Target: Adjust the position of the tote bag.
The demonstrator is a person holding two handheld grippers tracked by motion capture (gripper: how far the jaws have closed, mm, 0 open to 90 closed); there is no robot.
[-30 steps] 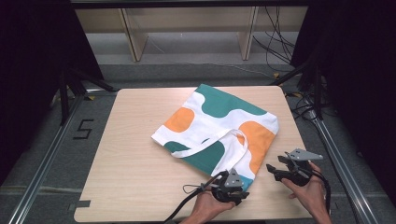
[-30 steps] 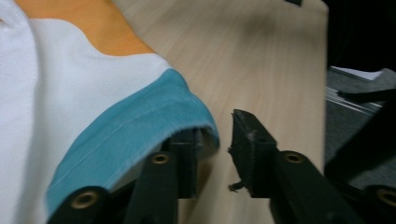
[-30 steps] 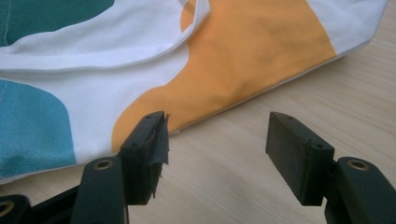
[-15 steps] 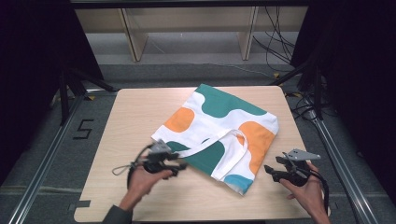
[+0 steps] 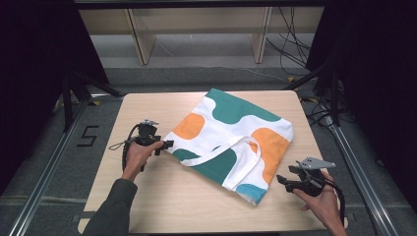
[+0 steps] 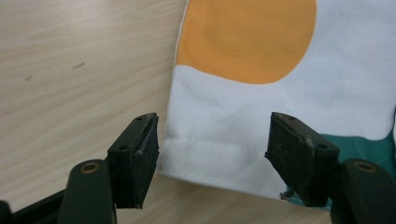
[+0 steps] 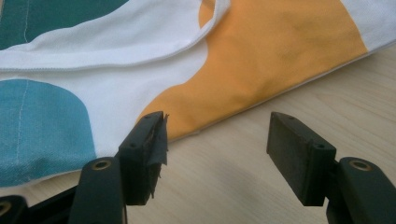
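- Table (image 5: 162,206): light wood top; both grippers work above it, and the bag lies between them.
- Tote bag (image 5: 231,137): white cloth with teal, orange and blue blotches. It lies flat and skewed on the table, to the right of the left gripper and to the left of the right gripper. Its mouth is flat; what is inside cannot be told.
- Bag strap (image 5: 246,147): white loop lying on the bag face, on the side nearer the right gripper.
- Left gripper (image 5: 167,144): held at the bag's left corner. Its jaws have just been opening and now stand released. In the left gripper view the white hemmed corner (image 6: 210,154) lies between and just ahead of the pads, and neither pad presses on it.
- Right gripper (image 5: 286,180): held just off the bag's near right edge, jaws spread wide, grasping nothing. In the right gripper view the bag edge (image 7: 196,133) lies ahead of the left pad, with bare wood between the jaws.
- Floor marking (image 5: 88,136): a dark "5" left of the table, beyond the left gripper.
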